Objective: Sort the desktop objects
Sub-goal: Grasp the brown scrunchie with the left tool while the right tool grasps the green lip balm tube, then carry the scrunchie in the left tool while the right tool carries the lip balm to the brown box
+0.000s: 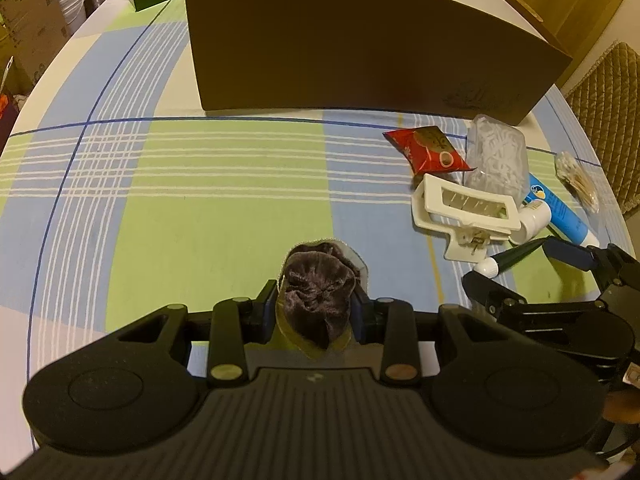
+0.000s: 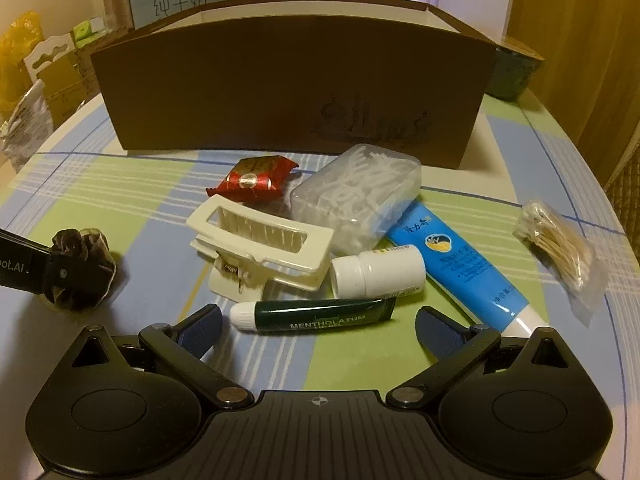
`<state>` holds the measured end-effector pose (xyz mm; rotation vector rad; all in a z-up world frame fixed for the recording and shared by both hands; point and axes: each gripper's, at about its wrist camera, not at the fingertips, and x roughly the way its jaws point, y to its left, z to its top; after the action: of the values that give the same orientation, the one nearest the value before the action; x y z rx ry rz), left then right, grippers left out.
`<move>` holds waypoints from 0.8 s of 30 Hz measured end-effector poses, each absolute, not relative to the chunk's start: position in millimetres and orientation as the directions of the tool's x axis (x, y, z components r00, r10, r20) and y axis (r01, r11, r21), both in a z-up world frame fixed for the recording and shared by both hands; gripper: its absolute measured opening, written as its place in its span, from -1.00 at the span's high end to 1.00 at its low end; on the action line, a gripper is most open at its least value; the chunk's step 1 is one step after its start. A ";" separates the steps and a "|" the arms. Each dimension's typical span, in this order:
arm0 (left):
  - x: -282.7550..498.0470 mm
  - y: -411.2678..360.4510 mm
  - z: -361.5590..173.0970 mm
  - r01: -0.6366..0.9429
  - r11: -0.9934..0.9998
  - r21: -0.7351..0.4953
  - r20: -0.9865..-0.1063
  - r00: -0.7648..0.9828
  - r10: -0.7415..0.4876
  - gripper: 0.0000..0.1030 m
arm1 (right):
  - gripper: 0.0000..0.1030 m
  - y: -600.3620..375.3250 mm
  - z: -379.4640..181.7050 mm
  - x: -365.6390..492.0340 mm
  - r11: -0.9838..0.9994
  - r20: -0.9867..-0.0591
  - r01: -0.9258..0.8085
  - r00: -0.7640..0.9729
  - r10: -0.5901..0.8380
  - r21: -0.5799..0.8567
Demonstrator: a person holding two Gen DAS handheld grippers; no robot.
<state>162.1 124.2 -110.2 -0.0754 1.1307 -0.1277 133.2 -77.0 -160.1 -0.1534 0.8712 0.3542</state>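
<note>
Clenched in my left gripper [image 1: 316,304], the dark scrunchie [image 1: 320,292] hangs ready for the brown box [image 1: 360,48] at the table's far edge; my right gripper [image 2: 318,326] gapes around the green tube [image 2: 316,314].

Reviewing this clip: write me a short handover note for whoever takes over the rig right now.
Left gripper: shut on the dark scrunchie, low over the tablecloth.
Right gripper: open, empty, fingers either side of the green lip balm tube, not pressing on it.
Pile in front of the brown box: white hair clip, red packet, floss pick case, white bottle, blue tube; cotton swab bag apart, to the right.
Done: scrunchie picked up; the box's inside is hidden.
Left: everything else.
</note>
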 end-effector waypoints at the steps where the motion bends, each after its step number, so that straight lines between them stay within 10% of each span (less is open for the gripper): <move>1: 162.7 124.9 -110.3 0.065 0.990 -0.126 -0.897 0.420 -0.142 0.41 | -0.83 -76.3 -159.7 133.0 0.931 -0.768 -0.366 0.593 0.242 0.011; 24: 164.9 123.8 -111.0 0.083 0.989 -0.120 -0.895 0.422 -0.144 0.39 | -0.58 -79.5 -157.7 128.6 0.913 -0.748 -0.407 0.603 0.277 0.010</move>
<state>164.9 123.8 -111.0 -0.0605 1.1268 -0.1418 128.6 -79.5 -157.7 -0.1676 0.8347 0.3979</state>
